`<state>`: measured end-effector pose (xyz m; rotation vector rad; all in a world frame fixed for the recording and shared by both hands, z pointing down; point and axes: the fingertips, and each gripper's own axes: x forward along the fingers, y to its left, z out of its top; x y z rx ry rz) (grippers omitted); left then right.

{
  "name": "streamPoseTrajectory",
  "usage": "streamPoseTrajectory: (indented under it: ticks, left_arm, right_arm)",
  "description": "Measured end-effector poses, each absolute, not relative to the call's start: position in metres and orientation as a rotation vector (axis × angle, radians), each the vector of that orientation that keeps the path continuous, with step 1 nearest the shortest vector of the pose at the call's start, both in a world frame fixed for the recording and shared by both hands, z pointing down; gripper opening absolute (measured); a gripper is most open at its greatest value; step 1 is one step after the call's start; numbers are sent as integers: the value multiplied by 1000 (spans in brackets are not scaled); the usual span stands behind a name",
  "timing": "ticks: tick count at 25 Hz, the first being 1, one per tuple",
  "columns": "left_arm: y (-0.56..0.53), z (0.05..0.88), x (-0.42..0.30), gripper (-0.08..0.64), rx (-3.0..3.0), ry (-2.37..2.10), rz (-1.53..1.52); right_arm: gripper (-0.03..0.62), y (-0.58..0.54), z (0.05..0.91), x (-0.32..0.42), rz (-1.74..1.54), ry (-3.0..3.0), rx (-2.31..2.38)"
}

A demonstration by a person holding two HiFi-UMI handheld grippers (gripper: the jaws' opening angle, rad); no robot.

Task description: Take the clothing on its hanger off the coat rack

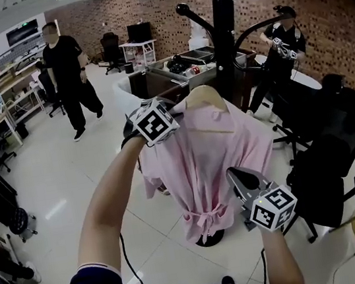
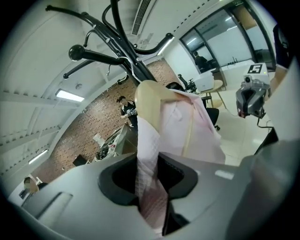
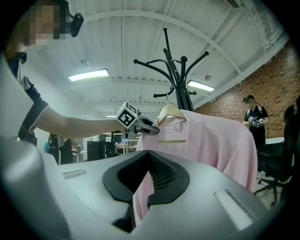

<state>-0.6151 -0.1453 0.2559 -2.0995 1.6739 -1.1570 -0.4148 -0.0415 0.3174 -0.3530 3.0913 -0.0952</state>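
A pink garment (image 1: pixel 200 161) hangs on a pale wooden hanger (image 1: pixel 205 97) hooked on the black coat rack (image 1: pixel 222 30). My left gripper (image 1: pixel 173 107) reaches in at the garment's left shoulder, just below the hanger's end. In the left gripper view, my left gripper (image 2: pixel 150 187) is shut on a fold of the garment (image 2: pixel 197 131), with the hanger (image 2: pixel 150 101) just beyond. My right gripper (image 1: pixel 234 177) is lower, at the garment's right side. In the right gripper view, my right gripper (image 3: pixel 140 197) is shut on a strip of pink cloth, with the garment (image 3: pixel 211 140) hanging ahead of it.
A black office chair (image 1: pixel 329 147) stands close on the right of the rack. The rack's round base (image 1: pixel 209 238) rests on the white floor below the hem. A work table (image 1: pixel 179 67) lies behind. One person (image 1: pixel 67 75) walks at the back left, and another (image 1: pixel 282 41) stands at the back right.
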Motion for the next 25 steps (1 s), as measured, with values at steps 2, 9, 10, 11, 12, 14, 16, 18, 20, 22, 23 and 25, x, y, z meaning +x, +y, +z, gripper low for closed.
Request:
streamPoseTrajectory:
  ticks: [2, 9, 10, 11, 12, 14, 16, 18, 20, 22, 23, 25]
  left_arm:
    - [-145, 256, -613, 109, -2084, 1678, -1153]
    - [-141, 253, -615, 100, -2024, 1657, -1151]
    - [-138, 251, -616, 100, -2011, 1663, -1147]
    - [-136, 248, -616, 100, -2002, 1669, -1139]
    - [-135, 244, -617, 100, -1999, 1673, -1125]
    - [-133, 235, -618, 100, -1995, 1673, -1095]
    - [-129, 224, -616, 100, -1989, 1671, -1083]
    - [-126, 218, -614, 98, -1981, 1665, -1084]
    - [-125, 214, -611, 98, -1967, 1656, -1082]
    - [-122, 212, -609, 98, -1954, 1653, -1086]
    - [-119, 211, -607, 98, -1949, 1649, -1084]
    - [-112, 211, -602, 98, -1946, 1638, -1081]
  right_arm:
    - [2, -42, 319, -413, -97, 3096, -353]
    - [2, -42, 323, -413, -101, 3106, -344]
    - [2, -41, 324, -413, -100, 3107, -341]
    - [2, -40, 324, -413, -99, 3107, -339]
    - [2, -40, 324, -412, -98, 3107, -340]
    - [2, -38, 323, -411, -95, 3106, -341]
    - [2, -37, 321, -410, -91, 3104, -343]
    - [2, -37, 320, -409, -87, 3100, -343]
    - [2, -35, 319, -408, -83, 3097, -343]
    - [2, -33, 319, -407, -84, 3096, -347]
    - [2, -32, 319, -407, -83, 3095, -348]
    - [2, -28, 319, -406, -82, 3094, -347]
